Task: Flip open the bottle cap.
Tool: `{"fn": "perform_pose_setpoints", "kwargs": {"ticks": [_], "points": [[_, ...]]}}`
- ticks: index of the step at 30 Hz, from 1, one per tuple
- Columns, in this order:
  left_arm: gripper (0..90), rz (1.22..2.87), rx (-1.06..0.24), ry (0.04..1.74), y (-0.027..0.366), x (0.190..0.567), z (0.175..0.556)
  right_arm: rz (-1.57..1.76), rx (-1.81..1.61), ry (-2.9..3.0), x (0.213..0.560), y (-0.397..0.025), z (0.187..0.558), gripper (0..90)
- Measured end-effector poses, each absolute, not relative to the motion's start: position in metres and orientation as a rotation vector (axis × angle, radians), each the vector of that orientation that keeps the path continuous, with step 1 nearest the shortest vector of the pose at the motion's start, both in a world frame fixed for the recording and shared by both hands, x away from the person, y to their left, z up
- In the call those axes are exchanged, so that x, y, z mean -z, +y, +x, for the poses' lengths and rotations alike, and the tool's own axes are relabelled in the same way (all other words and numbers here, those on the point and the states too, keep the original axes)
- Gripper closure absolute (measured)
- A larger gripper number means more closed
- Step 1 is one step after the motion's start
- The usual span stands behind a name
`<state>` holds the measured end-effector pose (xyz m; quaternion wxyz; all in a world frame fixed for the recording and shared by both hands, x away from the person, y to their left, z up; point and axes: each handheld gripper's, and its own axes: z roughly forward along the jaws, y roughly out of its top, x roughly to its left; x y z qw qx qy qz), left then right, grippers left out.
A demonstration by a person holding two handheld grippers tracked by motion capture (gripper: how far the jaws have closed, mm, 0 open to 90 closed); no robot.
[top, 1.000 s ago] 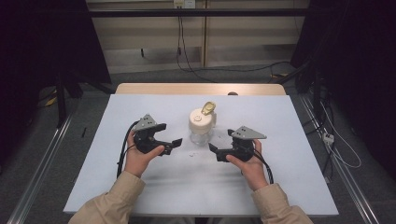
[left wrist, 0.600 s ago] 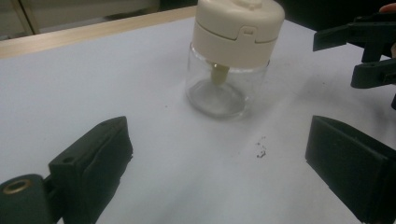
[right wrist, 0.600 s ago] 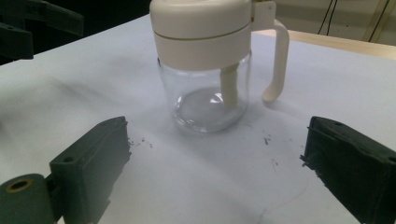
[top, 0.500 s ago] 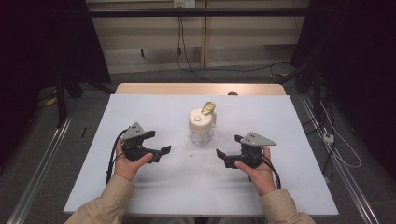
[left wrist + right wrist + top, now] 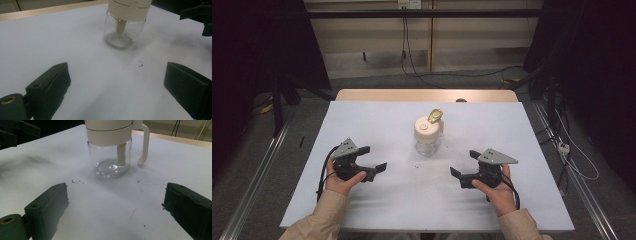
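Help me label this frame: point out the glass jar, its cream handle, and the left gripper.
glass jar (image 5: pixel 110 165), right gripper view, on its clear wall.
cream handle (image 5: pixel 145 145), right gripper view, on the curved loop.
left gripper (image 5: pixel 373 159), high view, between its open jaws.

A small clear glass jar (image 5: pixel 428 145) with a cream plastic lid (image 5: pixel 426 128) is stood upright near the middle of the white table (image 5: pixel 377 120). It looks empty. A cream stem can be seen hanging down inside from the lid, and a curved cream handle (image 5: pixel 144 143) is attached at one side. Something gold-coloured (image 5: pixel 435 116) is perched on top, too small to be made out.
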<state>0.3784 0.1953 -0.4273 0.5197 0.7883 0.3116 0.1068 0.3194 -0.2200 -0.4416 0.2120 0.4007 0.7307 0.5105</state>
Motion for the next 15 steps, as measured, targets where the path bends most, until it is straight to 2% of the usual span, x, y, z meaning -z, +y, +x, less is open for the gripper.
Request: {"fn": "perform_pose_setpoints", "kwargs": {"ticks": [15], "points": [[6.9,1.894,-0.262,0.767,0.208,0.431,0.371,1.133,-1.401,2.012,0.445,-0.244,0.302,4.4]]}}
